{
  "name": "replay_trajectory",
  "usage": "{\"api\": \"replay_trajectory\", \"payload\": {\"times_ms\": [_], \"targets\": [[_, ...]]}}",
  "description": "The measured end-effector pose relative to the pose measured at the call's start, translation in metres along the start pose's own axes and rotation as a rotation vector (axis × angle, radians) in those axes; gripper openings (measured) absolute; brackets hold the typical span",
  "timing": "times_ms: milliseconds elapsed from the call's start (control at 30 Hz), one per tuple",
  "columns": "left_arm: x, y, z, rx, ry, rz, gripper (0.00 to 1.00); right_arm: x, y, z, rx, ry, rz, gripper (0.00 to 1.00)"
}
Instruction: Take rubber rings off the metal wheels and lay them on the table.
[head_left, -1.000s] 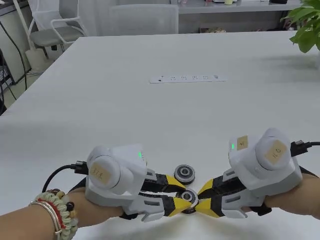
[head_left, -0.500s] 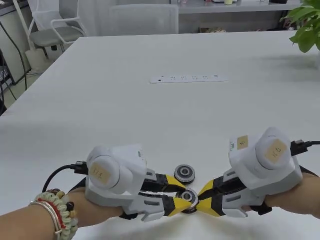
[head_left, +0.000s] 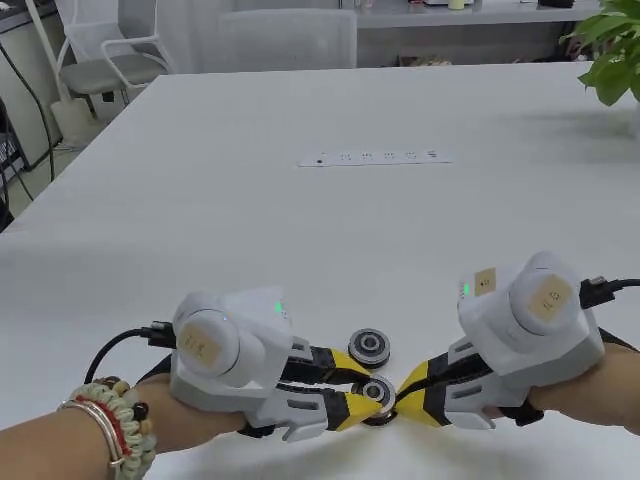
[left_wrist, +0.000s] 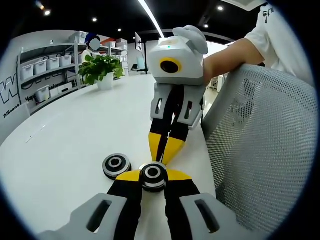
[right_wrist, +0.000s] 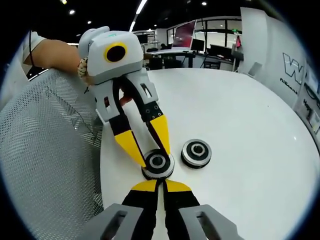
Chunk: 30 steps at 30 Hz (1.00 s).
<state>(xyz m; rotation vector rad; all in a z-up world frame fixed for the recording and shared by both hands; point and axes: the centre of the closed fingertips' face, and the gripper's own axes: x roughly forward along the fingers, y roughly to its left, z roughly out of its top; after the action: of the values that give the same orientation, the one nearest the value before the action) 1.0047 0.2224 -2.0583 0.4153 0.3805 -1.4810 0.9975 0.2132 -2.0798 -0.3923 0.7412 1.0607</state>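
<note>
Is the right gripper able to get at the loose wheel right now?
Probably yes: the loose wheel lies uncovered beside the held wheel, just past the right gripper, whose jaws are shut at that wheel's rim.

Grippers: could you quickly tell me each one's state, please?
Left gripper: shut on the near wheel.
Right gripper: shut, tips at that wheel's rim; any grip cannot be told.

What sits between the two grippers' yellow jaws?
A metal wheel, clamped in the left gripper's jaws, with the right gripper's closed tips at its rim; both gripper views show it.
</note>
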Motion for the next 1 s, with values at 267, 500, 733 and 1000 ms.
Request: {"api": "replay_trajectory", "payload": {"times_ms": [267,500,733,1000], "targets": [[-0.0002,0.0003,0.0,0.0,0.001,0.003,0.11,-0.0012,-0.0046,0.0001,0.087,-0.006,-0.013,0.0],[-0.0001,0.0004,0.0002,0.0,0.001,0.003,0.11,-0.0027,-0.0061,-0.0006,0.257,-0.025,0.003,0.0],[-0.0001,0.0009,0.0,-0.003,0.001,0.003,0.11,-0.0056,-0.0081,0.0017,0.396,-0.054,0.021,0.0],[-0.0002,0.0016,-0.0001,-0.004,0.0,0.004,0.11,-0.0068,-0.0087,0.004,0.483,-0.078,0.038,0.0]]}}
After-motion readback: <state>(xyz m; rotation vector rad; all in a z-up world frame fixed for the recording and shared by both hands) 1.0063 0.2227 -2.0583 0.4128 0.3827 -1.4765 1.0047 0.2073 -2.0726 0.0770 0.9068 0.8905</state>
